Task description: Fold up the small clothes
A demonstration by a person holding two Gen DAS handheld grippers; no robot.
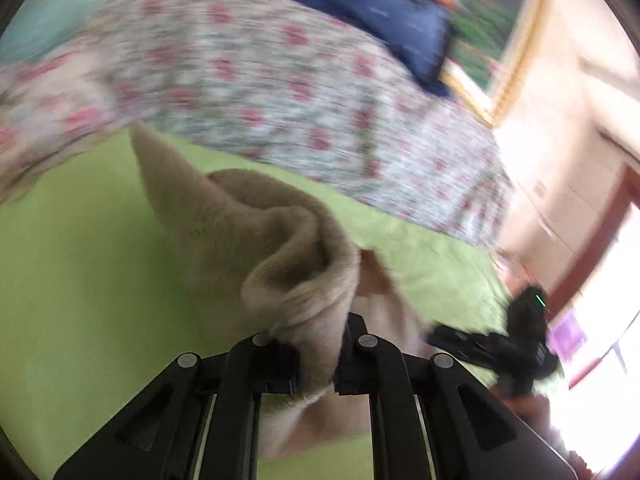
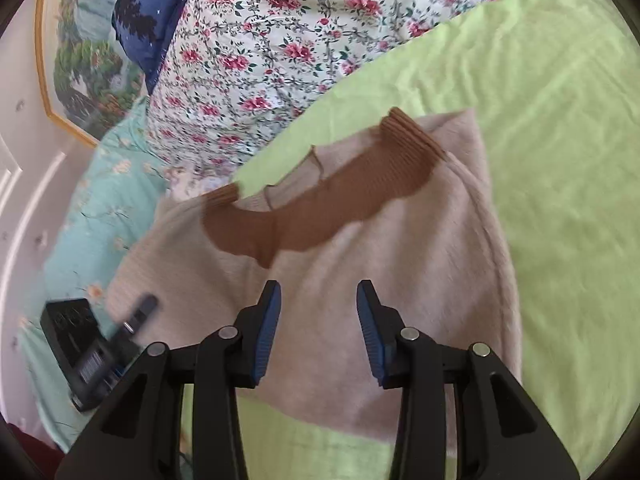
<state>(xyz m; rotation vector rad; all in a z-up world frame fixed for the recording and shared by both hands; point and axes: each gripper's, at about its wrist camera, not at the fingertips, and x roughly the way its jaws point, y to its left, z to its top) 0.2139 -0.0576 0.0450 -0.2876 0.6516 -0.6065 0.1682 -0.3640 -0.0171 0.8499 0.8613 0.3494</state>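
Note:
A small beige knit sweater (image 2: 360, 248) with a brown ribbed collar (image 2: 320, 208) lies on a light green sheet (image 2: 560, 160). My left gripper (image 1: 318, 344) is shut on a bunched part of the sweater (image 1: 280, 248) and holds it lifted off the green sheet (image 1: 80, 260). The left wrist view is blurred. My right gripper (image 2: 319, 292) is open and empty, just above the sweater's body below the collar. The right gripper also shows in the left wrist view (image 1: 500, 344) at the right. The left gripper shows in the right wrist view (image 2: 96, 344) at the lower left, blurred.
A floral quilt (image 2: 280, 40) is heaped behind the green sheet, with a dark blue pillow (image 2: 148, 12) on it. A turquoise flowered sheet (image 2: 88, 232) lies at the left. A framed picture (image 2: 76, 60) hangs on the wall behind.

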